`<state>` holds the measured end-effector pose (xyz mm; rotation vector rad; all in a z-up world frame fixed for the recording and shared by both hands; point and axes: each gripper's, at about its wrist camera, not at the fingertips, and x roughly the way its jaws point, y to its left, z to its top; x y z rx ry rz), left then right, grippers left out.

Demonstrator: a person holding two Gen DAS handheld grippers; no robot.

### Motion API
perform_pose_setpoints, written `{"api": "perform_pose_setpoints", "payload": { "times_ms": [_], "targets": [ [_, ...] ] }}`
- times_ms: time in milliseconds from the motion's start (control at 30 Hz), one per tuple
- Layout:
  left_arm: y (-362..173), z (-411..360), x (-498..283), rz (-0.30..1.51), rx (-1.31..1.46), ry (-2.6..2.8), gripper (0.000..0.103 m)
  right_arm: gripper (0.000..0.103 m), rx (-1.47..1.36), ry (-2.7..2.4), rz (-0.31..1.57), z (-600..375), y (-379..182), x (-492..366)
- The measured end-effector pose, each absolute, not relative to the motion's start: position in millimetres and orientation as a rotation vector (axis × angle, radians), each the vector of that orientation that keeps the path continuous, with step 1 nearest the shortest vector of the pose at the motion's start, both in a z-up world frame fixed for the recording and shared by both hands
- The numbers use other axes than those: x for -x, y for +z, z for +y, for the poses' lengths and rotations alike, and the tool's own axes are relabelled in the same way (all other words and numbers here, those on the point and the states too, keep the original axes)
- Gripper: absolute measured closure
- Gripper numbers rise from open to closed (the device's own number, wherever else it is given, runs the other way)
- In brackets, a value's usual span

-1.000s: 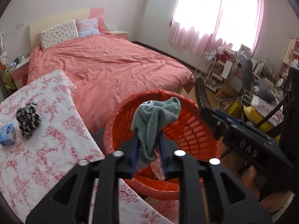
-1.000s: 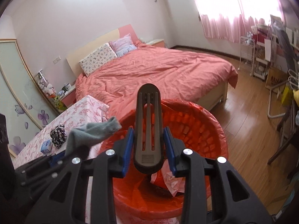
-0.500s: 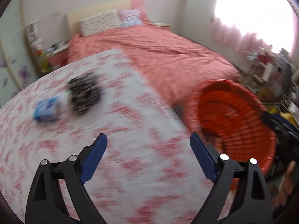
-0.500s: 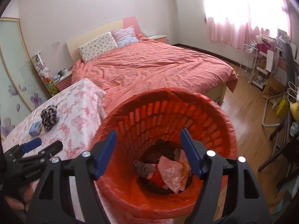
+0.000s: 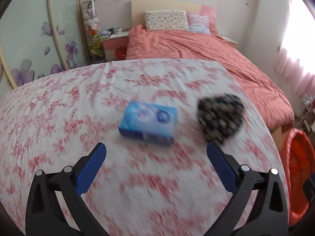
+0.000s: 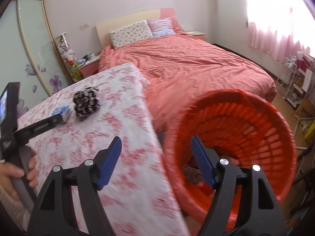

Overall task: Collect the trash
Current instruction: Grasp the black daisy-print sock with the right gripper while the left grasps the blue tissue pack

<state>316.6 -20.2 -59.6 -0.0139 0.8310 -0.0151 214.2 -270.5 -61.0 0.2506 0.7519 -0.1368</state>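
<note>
Over the floral table (image 5: pixel 59 118), both grippers' jaws have just opened, empty.

Blue box (image 5: pixel 148 124) lies flat on the floral counter (image 5: pixel 59 118), blurred. Just beside it, to its right and apart in the left view, sits a black-and-white crumpled bundle (image 5: pixel 220 118). Past the counter edge stands the orange bin (image 6: pixel 246 129), with scraps in its bottom.

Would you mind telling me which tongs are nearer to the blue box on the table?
Left. The left tongs hang open just short of the blue box, nothing between them. The right tongs hang open farther back, by the orange basket.
</note>
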Motion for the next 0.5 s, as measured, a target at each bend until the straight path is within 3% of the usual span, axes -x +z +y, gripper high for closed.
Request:
{"api": "perform_pose_setpoints", "payload": {
  "times_ms": [167,333,500],
  "targets": [
    [-66,-27,-337,0.828,-0.085,-0.023,0.004,0.032,-0.236,-0.088,0.766,-244,-61,-242],
    [-83,-13,-353,0.884,-0.118,-0.032,0.02,0.032,-0.227,-0.053,0.781,-225,-62,-269],
    [-83,23,-353,0.909,-0.044,-0.049,0.026,0.032,-0.217,-0.005,0.79,-200,-64,-305]
  ]
}}
